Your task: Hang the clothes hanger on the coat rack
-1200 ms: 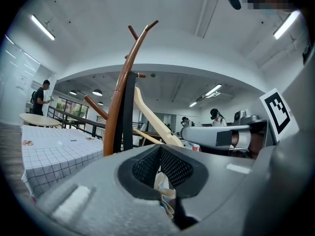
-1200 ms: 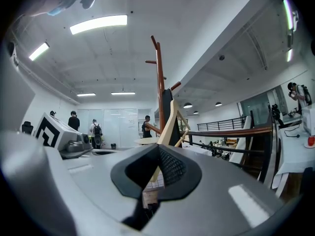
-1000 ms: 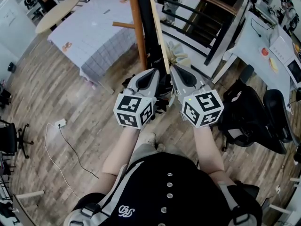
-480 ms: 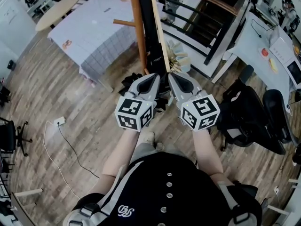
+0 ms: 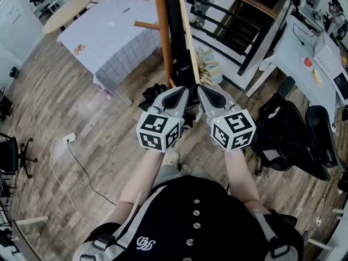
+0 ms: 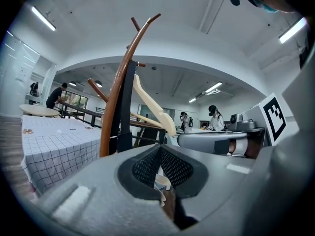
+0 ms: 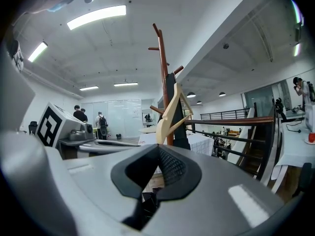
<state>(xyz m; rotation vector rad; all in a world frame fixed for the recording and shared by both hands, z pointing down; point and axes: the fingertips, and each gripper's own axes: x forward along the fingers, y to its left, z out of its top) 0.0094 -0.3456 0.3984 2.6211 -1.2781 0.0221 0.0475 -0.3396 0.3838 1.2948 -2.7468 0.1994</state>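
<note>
The brown wooden coat rack stands right in front of me, its curved pegs reaching up in the left gripper view. A cream wooden clothes hanger hangs against the rack's pole; it also shows as the hanger and hanger in the two gripper views. My left gripper and right gripper sit side by side just below the hanger's lower end. Both have their jaws together with nothing between the pads. The hanger's hook is hidden.
A table with a checked cloth stands left of the rack, and a round table lies beyond it. A black railing runs behind the rack. At the right are a black office chair and a white desk. A cable lies on the wooden floor.
My right gripper has sunk a little and drawn closer to the left one. The left gripper has barely moved. The hanger stays against the rack.
</note>
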